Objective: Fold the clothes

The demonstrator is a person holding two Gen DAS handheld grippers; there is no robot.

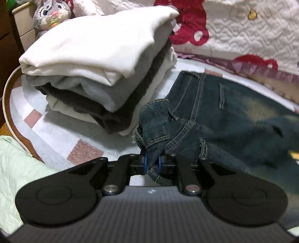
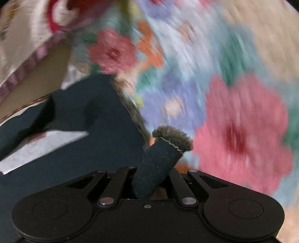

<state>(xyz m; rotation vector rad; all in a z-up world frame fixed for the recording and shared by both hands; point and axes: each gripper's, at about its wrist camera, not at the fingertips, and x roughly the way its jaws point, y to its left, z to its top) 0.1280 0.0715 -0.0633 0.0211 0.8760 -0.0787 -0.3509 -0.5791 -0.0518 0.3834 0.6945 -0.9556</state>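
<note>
Left wrist view: your left gripper [image 1: 152,162] is clamped tight on a bunched corner of the dark blue denim jeans [image 1: 214,119], its blue-padded fingers [image 1: 145,163] pressed in from both sides with only the thickness of the cloth between them. The pinched fold stands up just ahead of the fingers, stitched hem showing. The rest of the jeans lies spread on the pale patchwork bed cover [image 1: 61,130], to the right. Just beside them, at left, sits a stack of folded garments, white on top over grey and dark layers [image 1: 97,61]. A grey plush rabbit [image 1: 50,15] sits behind the stack, and a white quilt with red patches [image 1: 243,31] runs along the far edge.

Right wrist view: your right gripper [image 2: 152,179] is closed on a hem end of the same jeans, a dark denim roll with a frayed, fuzzy edge poking up between the jaws. More dark denim trails away to the left. Beyond it, a flowered blanket in pink, blue and green [image 2: 233,112] fills the frame, heavily blurred.
</note>
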